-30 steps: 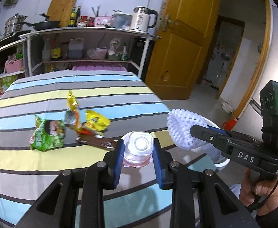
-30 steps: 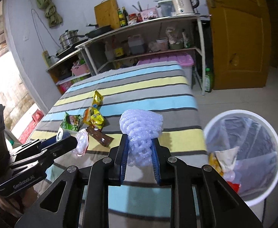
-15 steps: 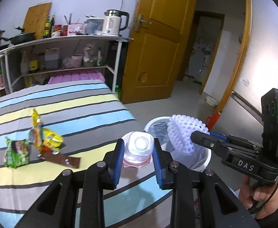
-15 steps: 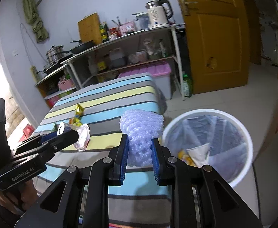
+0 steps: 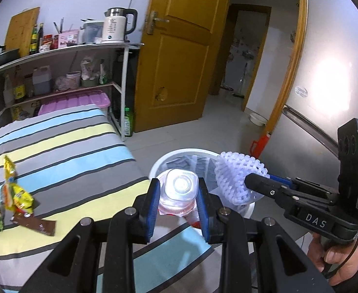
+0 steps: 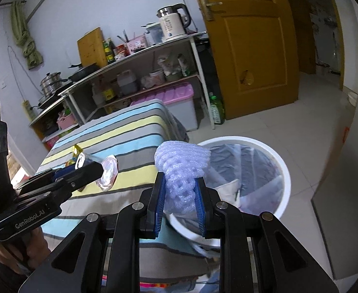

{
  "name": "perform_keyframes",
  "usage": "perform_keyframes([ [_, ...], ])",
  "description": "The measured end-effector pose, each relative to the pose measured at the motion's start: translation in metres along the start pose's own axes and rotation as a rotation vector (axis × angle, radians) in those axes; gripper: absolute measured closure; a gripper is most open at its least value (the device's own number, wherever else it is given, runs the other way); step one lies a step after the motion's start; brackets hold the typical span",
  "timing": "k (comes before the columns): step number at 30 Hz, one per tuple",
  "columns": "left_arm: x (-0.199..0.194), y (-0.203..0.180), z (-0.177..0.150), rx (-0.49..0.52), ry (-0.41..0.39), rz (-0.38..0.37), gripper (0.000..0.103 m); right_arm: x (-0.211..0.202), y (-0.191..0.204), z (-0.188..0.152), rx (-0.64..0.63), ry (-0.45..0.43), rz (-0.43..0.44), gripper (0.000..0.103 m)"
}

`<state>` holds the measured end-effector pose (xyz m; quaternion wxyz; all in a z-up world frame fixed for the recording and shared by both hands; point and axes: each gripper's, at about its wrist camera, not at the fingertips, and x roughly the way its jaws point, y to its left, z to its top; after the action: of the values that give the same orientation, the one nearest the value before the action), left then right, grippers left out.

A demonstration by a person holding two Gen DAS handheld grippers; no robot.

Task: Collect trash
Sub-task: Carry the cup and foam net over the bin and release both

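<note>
L claw clamped on bottle, stiff+slick, grip at waist; R claw pinching foam net, soft/light; both over bin

The room is evenly, coolly lit, a hot glare patch burns on the fridge door at two o'clock, daylight bleeds in at nine o'clock, and fisheye bending darkens every corner.

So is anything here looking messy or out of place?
Yes: snack wrappers lie loose and crumpled on the striped tablecloth, uncollected. The white bin beside the table already holds some trash. Nothing looks spilled.
</note>
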<state>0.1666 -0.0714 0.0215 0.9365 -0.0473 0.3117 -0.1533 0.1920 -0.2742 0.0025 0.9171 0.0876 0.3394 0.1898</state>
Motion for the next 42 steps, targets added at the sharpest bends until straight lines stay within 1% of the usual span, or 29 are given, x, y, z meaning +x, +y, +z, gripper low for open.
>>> perform_keyframes([
  [14, 0.046, -0.02, 0.002, 0.012, 0.065, -0.037, 0.072, 0.019, -0.035, -0.005, 0.059, 0.039, -0.034, 0.079],
  [24, 0.077, -0.019, 0.001, -0.007, 0.124, -0.04, 0.072, 0.04, -0.052, -0.008, 0.091, 0.088, -0.056, 0.079],
  [29, 0.086, -0.018, 0.001, -0.015, 0.143, -0.04, 0.072, 0.049, -0.058, -0.01, 0.094, 0.11, -0.069, 0.077],
  [31, 0.089, -0.019, 0.001, -0.018, 0.152, -0.042, 0.07, 0.052, -0.059, -0.01, 0.092, 0.117, -0.076, 0.074],
  [34, 0.091, -0.019, 0.001, -0.024, 0.153, -0.047, 0.056, 0.053, -0.06, -0.012, 0.092, 0.122, -0.079, 0.066],
  [37, 0.09, -0.017, 0.001, -0.03, 0.151, -0.049, 0.056, 0.052, -0.061, -0.012, 0.092, 0.119, -0.079, 0.063],
  [42, 0.083, -0.015, 0.001, -0.032, 0.133, -0.05, 0.056, 0.046, -0.058, -0.011, 0.079, 0.102, -0.077, 0.062],
])
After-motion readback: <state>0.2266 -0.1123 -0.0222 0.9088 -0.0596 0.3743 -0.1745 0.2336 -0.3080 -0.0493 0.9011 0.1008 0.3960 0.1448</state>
